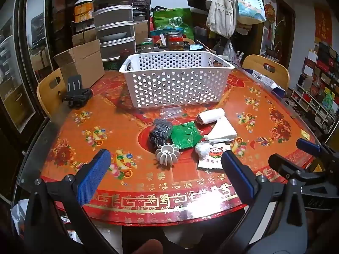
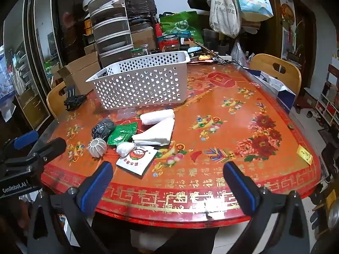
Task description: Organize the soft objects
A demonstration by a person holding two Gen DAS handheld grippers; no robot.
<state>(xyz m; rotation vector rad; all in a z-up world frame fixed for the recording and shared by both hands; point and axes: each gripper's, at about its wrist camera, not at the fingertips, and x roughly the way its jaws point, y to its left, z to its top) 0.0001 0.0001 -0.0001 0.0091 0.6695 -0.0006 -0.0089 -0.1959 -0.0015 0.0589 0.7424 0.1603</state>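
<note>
A white perforated basket [image 1: 175, 82] [image 2: 142, 84] stands at the back of the red table. In front of it lies a cluster: a dark knitted bundle [image 1: 160, 133] [image 2: 103, 128], a green packet [image 1: 185, 134] [image 2: 122, 134], a white roll [image 1: 210, 116] [image 2: 157, 116], folded white cloth [image 1: 221, 131] [image 2: 156, 134], a small white wad [image 1: 202, 149] [image 2: 125, 148], a white ribbed ball [image 1: 167, 154] [image 2: 97, 147] and a printed white sachet [image 1: 211, 158] [image 2: 136, 158]. My left gripper [image 1: 165, 169] is open above the near edge, short of the cluster. My right gripper [image 2: 168, 180] is open, right of the sachet.
A black clip stand [image 1: 77, 95] [image 2: 73, 99] sits at the table's left edge beside a cardboard box [image 1: 82, 65]. Jars [image 1: 175, 41], stacked containers [image 1: 114, 21] and bags crowd the back. Wooden chairs [image 1: 267, 67] [image 2: 277, 69] flank the table. The right gripper [image 1: 303, 158] shows in the left wrist view.
</note>
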